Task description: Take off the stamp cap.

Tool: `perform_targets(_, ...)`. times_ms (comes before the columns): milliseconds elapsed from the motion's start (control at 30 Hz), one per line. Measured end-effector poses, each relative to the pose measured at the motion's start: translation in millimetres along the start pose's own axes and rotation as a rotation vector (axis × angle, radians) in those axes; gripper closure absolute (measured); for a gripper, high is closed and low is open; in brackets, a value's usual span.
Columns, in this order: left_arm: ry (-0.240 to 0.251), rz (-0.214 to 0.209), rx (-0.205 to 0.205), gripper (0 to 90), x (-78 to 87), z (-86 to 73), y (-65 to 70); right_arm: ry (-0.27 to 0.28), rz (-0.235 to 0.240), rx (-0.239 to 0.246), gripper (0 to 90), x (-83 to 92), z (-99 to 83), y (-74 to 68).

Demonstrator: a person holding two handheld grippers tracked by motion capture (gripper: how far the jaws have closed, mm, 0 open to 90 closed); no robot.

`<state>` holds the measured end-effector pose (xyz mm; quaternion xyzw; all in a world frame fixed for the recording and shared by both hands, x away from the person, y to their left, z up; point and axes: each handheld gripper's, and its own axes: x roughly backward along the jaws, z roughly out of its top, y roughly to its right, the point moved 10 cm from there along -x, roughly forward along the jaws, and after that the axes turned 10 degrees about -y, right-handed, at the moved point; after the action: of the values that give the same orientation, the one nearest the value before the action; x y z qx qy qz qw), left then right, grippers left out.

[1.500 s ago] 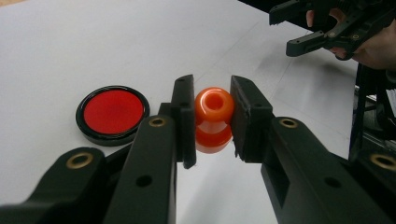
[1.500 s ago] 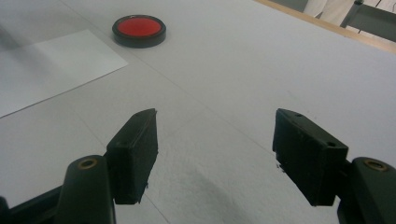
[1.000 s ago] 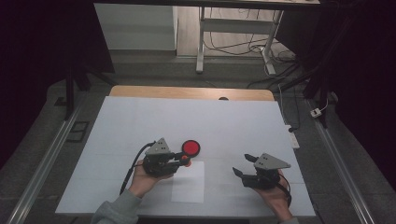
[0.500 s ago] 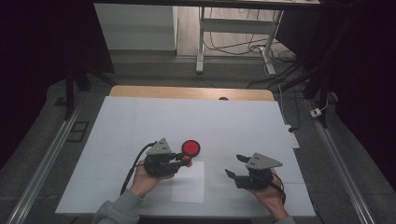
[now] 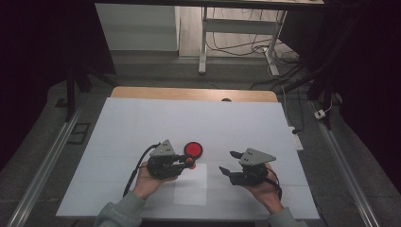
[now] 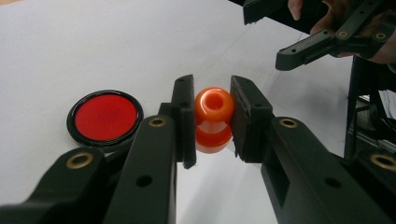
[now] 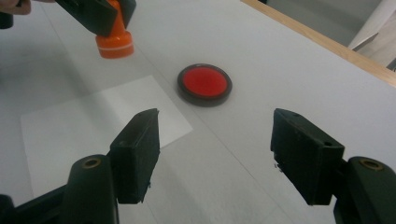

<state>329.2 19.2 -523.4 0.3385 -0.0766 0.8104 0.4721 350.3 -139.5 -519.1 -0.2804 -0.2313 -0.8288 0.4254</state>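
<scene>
We clamp the orange stamp in the left gripper, red pad just beside. Our right gripper, empty, jaws wide, has just been closing slightly.

place: lab | signs: white-covered table, floor cables (dark surroundings)

orange stamp, knobbed handle, upright, clamped between left gripper jaws, just beside round red ink pad, black rim, flat on bench

no readable text, labels or signs
</scene>
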Motion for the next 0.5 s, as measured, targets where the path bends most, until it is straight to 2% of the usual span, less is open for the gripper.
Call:
perform_targets(333, 0.003, 0.001, -0.002, 72.3, 1.3, 0.6, -0.5, 0.003, 0.033, 0.015, 32.5, -14.1, 15.0, -10.7)
perform_targets(500, 0.001, 0.007, -0.002, 72.3, 1.3, 0.3, -1.4, 0.029, 0.073, 0.003, 33.3, -22.0, 19.5, -18.6)
